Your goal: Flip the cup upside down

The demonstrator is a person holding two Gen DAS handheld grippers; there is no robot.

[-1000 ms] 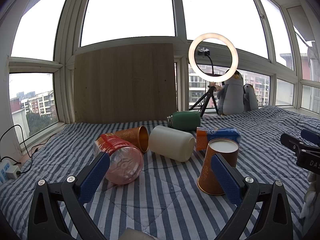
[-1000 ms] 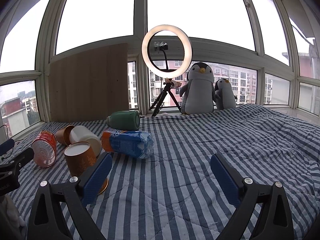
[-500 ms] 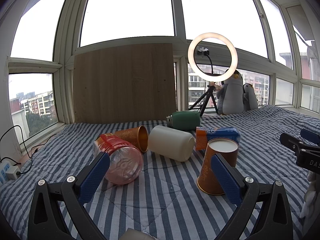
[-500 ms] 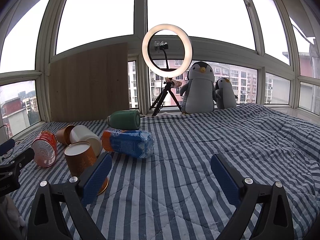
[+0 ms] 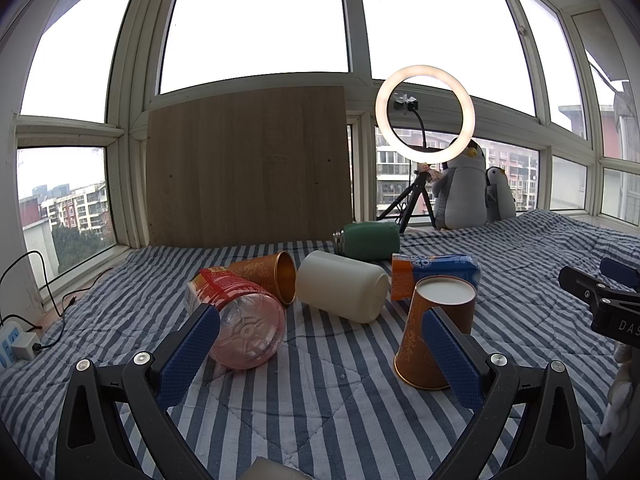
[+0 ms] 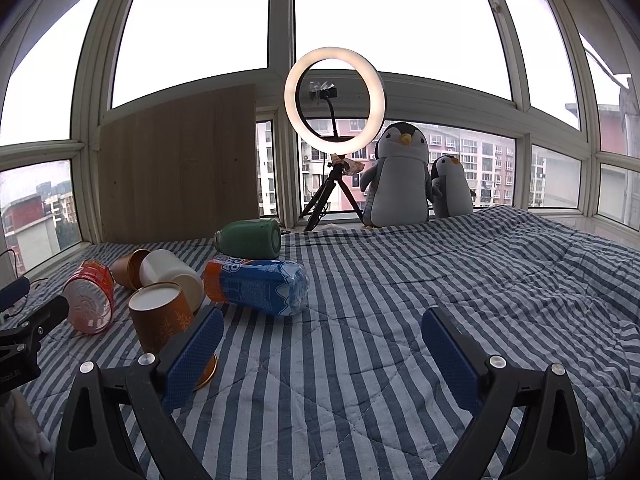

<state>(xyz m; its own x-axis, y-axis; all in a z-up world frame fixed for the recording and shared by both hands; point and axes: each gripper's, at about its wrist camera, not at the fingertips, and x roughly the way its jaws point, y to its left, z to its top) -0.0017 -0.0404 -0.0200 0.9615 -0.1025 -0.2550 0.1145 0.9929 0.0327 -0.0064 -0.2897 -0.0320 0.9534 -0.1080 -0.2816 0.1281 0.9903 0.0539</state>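
An orange paper cup (image 5: 434, 320) stands upside down on the striped bed, its white base up and wide rim on the cloth. It shows in the right wrist view (image 6: 160, 320) too, at lower left. My left gripper (image 5: 320, 354) is open and empty; its right finger (image 5: 452, 360) overlaps the cup in view. My right gripper (image 6: 320, 354) is open and empty, with the cup behind its left finger (image 6: 192, 356).
A second orange cup (image 5: 268, 276), a white cup (image 5: 340, 286), a red-labelled bottle (image 5: 240, 320), a blue-orange bottle (image 5: 436, 268) and a green flask (image 5: 368, 240) lie on their sides. A ring light (image 6: 334, 92) and penguin toys (image 6: 398, 180) stand at the window.
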